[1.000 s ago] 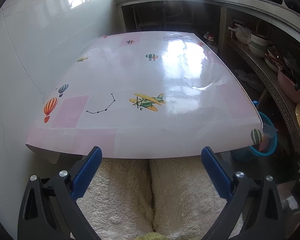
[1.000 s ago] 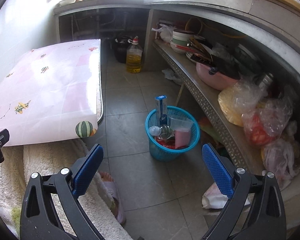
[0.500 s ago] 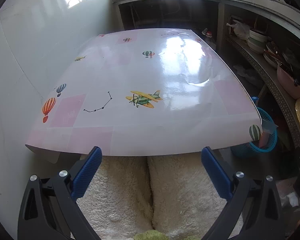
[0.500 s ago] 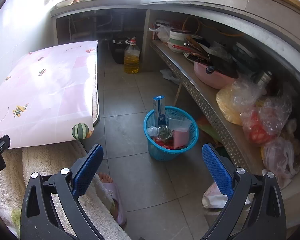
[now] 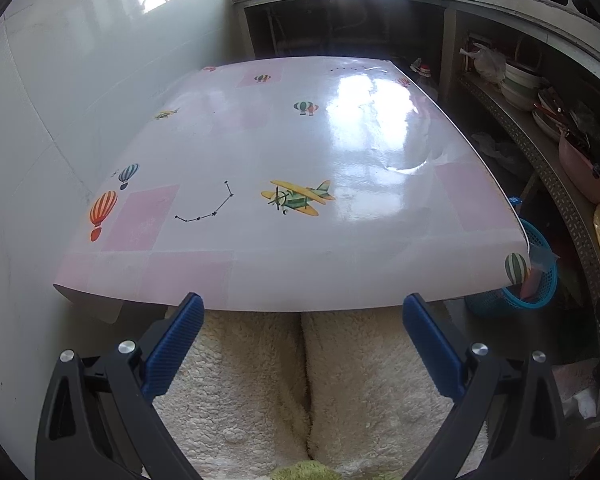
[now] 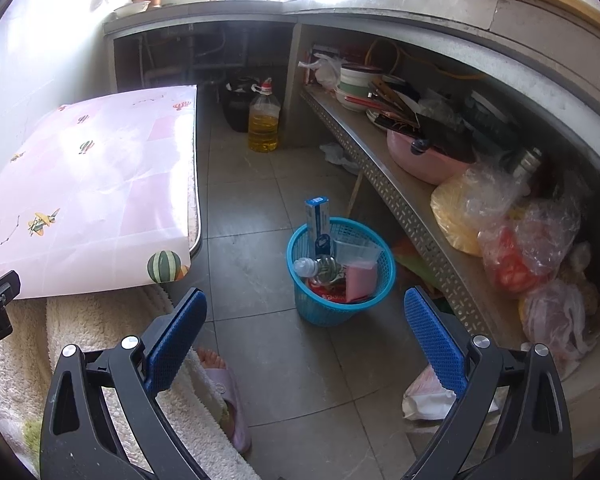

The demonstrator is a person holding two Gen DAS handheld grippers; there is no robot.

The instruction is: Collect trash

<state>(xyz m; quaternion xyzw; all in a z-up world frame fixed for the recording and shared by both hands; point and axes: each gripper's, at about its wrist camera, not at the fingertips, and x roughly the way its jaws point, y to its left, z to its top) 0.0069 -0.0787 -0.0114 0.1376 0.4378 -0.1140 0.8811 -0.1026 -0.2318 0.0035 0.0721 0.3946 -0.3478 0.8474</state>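
Wrist views over shared table (image 5: 300,152), basket (image 6: 340,304)

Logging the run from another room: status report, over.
Left gripper open, empty, facing the table. Right gripper open, empty, facing blue basket on the floor, trash inside. Nothing between right gripper and basket.

Pink table (image 5: 340,152) printed with balloons and planes; blue basket (image 6: 332,312).

The left gripper (image 5: 302,320) rose a touch, showing more table (image 5: 260,272) edge; the right gripper (image 6: 304,316) tipped back, the blue basket (image 6: 340,308) slid lower, and a slippered foot (image 6: 220,384), seemingly, came into sight.
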